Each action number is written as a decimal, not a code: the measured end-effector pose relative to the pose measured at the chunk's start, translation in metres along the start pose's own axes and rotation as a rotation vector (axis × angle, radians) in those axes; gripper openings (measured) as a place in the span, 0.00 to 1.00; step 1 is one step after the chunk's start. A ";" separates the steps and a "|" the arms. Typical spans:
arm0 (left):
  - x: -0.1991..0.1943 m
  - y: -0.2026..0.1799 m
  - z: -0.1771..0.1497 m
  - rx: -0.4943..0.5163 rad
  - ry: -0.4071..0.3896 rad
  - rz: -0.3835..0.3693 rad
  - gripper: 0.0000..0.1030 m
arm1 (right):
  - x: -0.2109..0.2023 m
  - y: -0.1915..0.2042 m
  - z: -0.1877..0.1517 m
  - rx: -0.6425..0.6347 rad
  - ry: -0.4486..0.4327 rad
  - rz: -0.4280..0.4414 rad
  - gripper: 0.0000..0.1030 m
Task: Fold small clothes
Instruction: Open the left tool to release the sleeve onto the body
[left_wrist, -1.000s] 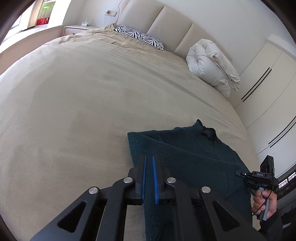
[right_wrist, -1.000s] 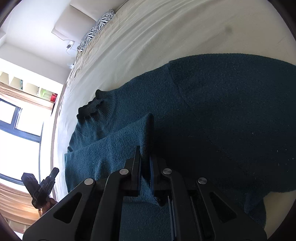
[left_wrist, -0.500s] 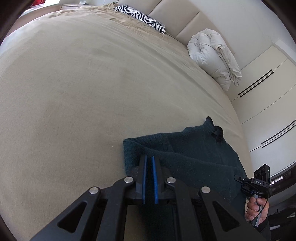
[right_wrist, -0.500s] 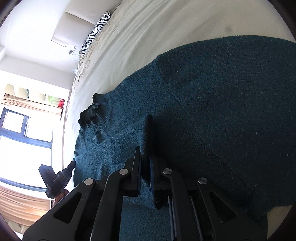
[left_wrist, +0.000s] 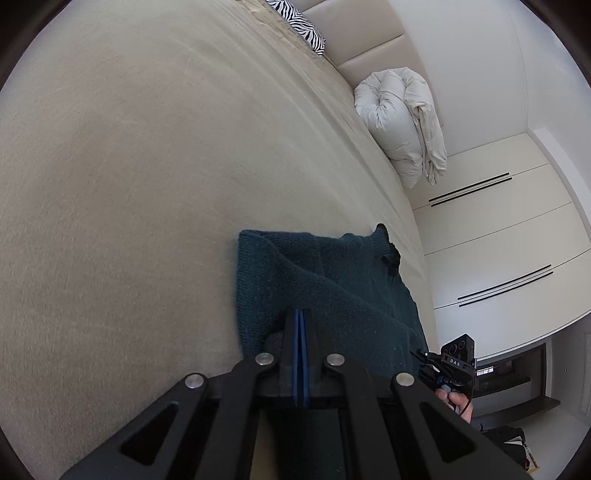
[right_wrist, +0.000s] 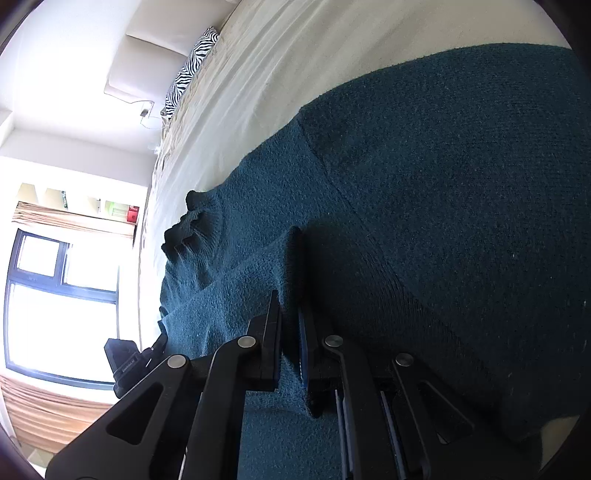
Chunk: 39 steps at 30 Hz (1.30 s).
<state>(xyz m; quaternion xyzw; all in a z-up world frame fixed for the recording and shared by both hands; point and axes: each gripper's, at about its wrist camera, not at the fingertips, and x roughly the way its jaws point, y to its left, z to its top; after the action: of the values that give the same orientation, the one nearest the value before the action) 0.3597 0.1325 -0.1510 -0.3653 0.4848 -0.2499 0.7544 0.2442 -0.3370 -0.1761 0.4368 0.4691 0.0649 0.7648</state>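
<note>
A dark teal knit sweater (left_wrist: 332, 280) lies partly folded on the beige bed (left_wrist: 129, 166), its ribbed collar (right_wrist: 192, 229) toward the window side. My left gripper (left_wrist: 298, 312) hovers low over the sweater's near edge. It is shut, blue pads pressed together, and no cloth shows between them. My right gripper (right_wrist: 289, 301) is shut on a raised fold of the sweater (right_wrist: 443, 184), and the knit stands up between its fingers. Each gripper appears in the other's view: the right gripper (left_wrist: 454, 358) in a hand, the left gripper (right_wrist: 125, 363) at the sweater's far edge.
A rolled white duvet (left_wrist: 399, 122) and a zebra pillow (left_wrist: 299, 22) sit by the padded headboard. White wardrobe doors (left_wrist: 498, 221) stand past the bed's right edge. A bright window (right_wrist: 55, 295) lies on the other side. Bare bedspread stretches left of the sweater.
My left gripper has dropped and rolled toward the sweater, and the small gap between its pads has shut. The right gripper keeps its hold on the fold, shifting slightly.
</note>
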 end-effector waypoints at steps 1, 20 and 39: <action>0.000 -0.003 -0.002 0.010 0.009 -0.002 0.02 | -0.001 0.000 0.000 0.001 0.001 0.000 0.06; -0.029 -0.020 -0.101 0.032 0.119 -0.079 0.26 | -0.006 -0.003 -0.004 0.045 -0.014 0.010 0.07; 0.008 -0.005 -0.002 -0.063 0.035 -0.207 0.47 | -0.043 -0.009 -0.012 0.056 -0.070 0.063 0.13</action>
<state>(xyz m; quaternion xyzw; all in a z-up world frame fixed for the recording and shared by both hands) 0.3611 0.1232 -0.1514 -0.4327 0.4653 -0.3174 0.7040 0.2083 -0.3570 -0.1569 0.4746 0.4298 0.0604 0.7658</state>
